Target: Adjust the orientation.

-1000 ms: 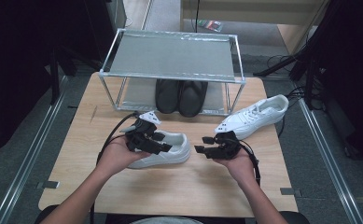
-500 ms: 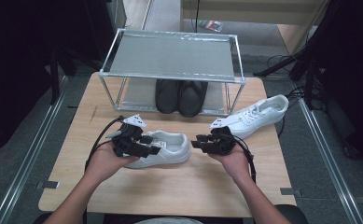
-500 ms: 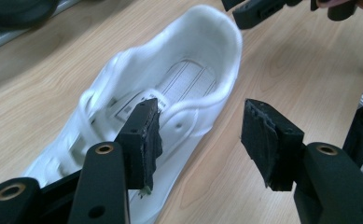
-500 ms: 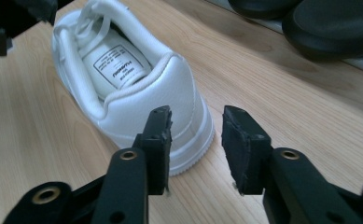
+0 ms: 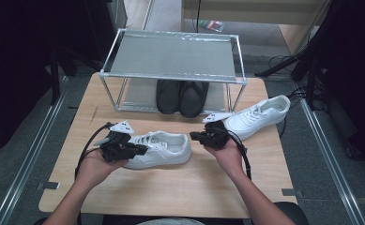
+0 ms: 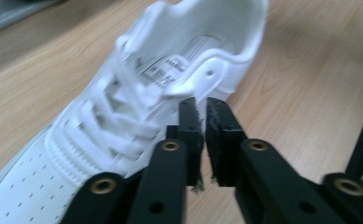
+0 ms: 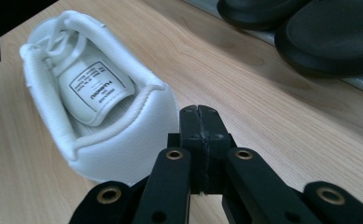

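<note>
A white sneaker point(image 5: 163, 149) lies on its sole mid-table, toe to the left. My left gripper point(image 5: 144, 149) reaches over its toe end. In the left gripper view its jaws point(image 6: 201, 105) have just closed to a thin slit beside the sneaker's point(image 6: 123, 116) collar, with nothing seen between them. My right gripper point(image 5: 193, 137) is at the heel. Its jaws point(image 7: 199, 112) have just closed pad to pad, empty, right next to the heel point(image 7: 123, 140). A second white sneaker point(image 5: 260, 115) lies at the right.
A metal-framed rack point(image 5: 171, 56) with a grey top stands at the back of the table. A pair of black shoes point(image 5: 180, 96) sits under it, close beyond the right gripper point(image 7: 310, 32). Bare wood point(image 5: 171, 192) lies in front of the sneaker.
The left hand has slid left and toward the person along the sneaker. The right hand has moved left, up to the sneaker's heel. The sneakers have not moved.
</note>
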The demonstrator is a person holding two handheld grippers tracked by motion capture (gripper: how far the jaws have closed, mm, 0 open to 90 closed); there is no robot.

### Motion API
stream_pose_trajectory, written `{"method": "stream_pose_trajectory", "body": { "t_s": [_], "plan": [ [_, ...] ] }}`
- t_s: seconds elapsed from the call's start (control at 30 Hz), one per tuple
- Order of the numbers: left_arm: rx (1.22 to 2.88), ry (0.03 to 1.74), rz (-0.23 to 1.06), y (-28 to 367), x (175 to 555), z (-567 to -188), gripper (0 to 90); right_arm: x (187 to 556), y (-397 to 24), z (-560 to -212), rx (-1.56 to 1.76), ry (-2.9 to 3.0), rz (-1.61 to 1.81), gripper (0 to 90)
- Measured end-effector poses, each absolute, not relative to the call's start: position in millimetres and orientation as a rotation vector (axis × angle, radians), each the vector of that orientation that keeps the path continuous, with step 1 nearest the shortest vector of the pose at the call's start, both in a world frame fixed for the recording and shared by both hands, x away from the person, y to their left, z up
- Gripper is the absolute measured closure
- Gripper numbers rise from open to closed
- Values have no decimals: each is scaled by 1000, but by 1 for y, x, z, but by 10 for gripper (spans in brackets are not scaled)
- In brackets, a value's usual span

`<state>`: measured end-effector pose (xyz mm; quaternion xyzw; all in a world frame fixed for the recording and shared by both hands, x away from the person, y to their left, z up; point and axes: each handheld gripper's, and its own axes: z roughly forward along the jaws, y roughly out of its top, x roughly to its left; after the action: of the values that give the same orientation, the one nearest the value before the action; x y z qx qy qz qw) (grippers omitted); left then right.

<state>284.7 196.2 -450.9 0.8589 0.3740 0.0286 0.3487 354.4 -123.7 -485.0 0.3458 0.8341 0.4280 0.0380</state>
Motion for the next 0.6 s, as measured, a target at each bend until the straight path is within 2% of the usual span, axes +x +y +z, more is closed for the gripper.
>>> {"method": "stream_pose_trajectory", "body": {
  "t_s": [0.27,0.6],
  "plan": [
    [2245,1014,12,203,297,-470,900,357,-115,-488,990,2590,1306,900],
    [2243,1006,20,204,299,-474,900,353,-116,-489,1008,2584,1314,900]
  ]
}}
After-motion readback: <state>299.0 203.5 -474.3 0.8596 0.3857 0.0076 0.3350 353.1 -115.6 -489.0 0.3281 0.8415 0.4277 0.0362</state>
